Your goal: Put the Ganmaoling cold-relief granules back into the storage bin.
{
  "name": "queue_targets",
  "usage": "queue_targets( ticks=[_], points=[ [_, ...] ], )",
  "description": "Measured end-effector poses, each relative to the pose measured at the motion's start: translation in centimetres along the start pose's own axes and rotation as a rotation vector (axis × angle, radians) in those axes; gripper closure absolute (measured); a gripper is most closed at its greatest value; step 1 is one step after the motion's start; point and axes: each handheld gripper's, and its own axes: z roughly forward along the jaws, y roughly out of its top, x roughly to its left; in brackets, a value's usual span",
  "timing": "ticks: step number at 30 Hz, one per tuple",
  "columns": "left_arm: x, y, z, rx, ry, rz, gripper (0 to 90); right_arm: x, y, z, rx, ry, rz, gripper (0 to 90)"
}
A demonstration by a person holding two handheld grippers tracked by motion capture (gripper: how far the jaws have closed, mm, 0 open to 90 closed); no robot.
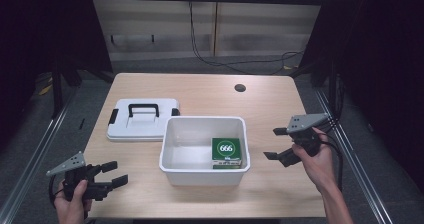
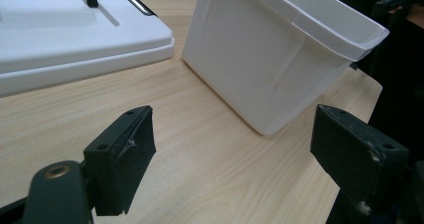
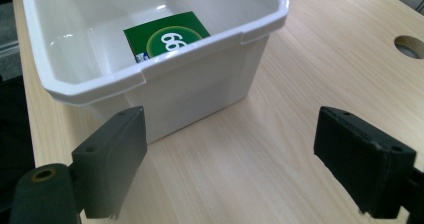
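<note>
High view: both tools, left (image 1: 114,173) and right (image 1: 274,143), released and empty, green cardboard box (image 1: 226,151) in white plastic bin's (image 1: 172,146) right-front corner, so I'd bring right tool over rim, then straight down.

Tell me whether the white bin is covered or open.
Open: the white bin has no lid on; its lid lies beside it on the table.

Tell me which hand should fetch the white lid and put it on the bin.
Left, probably. The left gripper is open on the same side as the lid; the right gripper is across the bin.
</note>
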Motion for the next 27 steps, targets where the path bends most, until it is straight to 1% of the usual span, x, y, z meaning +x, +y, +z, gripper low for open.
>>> queue_targets(
  ticks=[1, 3, 6, 8, 12, 13, 16, 18, 19, 20, 21, 23, 25, 27],
  points=[
    [0.0, 0.0, 0.0, 0.000, 0.001, -0.002, 17.9, 0.1, -0.4, -0.1, -0.004, -0.007, 0.003, 12.8],
    [0.1, 0.0, 0.1, 0.000, 0.001, -0.004, 17.9, 0.2, -1.3, -0.3, -0.007, -0.043, 0.017, 12.6],
    [0.1, 0.0, 0.1, 0.002, 0.006, -0.004, 17.9, 0.3, -2.3, -0.3, -0.012, -0.046, 0.035, 12.6],
    [0.1, 0.0, 0.1, 0.003, 0.006, 0.001, 17.9, 0.4, -3.0, -0.4, -0.010, -0.061, 0.050, 12.6],
    [0.1, -0.1, 0.0, 0.003, 0.008, -0.005, 17.9, 0.7, -4.3, -0.7, -0.018, -0.085, 0.085, 12.6],
    [0.1, -0.1, 0.0, 0.002, 0.007, -0.004, 17.9, 0.7, -4.6, -0.7, -0.013, -0.086, 0.086, 12.6],
    [0.0, -0.1, 0.1, 0.002, 0.003, -0.002, 17.9, 0.8, -5.8, -0.9, -0.022, -0.096, 0.119, 12.7],
    [0.0, 0.0, 0.1, -0.001, 0.006, -0.003, 17.9, 0.7, -6.7, -0.9, -0.023, -0.106, 0.148, 12.7],
    [0.1, 0.0, 0.1, 0.002, 0.012, 0.003, 17.9, 0.6, -7.1, -0.7, -0.021, -0.103, 0.166, 12.7],
    [0.1, 0.0, 0.1, 0.000, 0.014, -0.005, 17.9, 0.6, -7.5, -0.6, -0.021, -0.111, 0.173, 12.6],
    [0.1, 0.0, 0.0, -0.001, 0.014, -0.004, 17.9, 0.6, -8.0, -0.5, -0.028, -0.121, 0.180, 12.6],
    [0.1, -0.1, 0.0, -0.001, 0.014, -0.004, 17.9, 0.6, -8.8, -0.3, -0.021, -0.120, 0.201, 12.6],
    [0.0, 0.0, 0.0, -0.002, 0.010, -0.003, 17.9, 0.6, -9.4, -0.2, -0.025, -0.120, 0.220, 12.6],
    [0.0, 0.0, 0.0, 0.000, 0.008, 0.000, 17.9, 0.5, -9.9, -0.2, -0.015, -0.123, 0.231, 12.7]
  ],
)
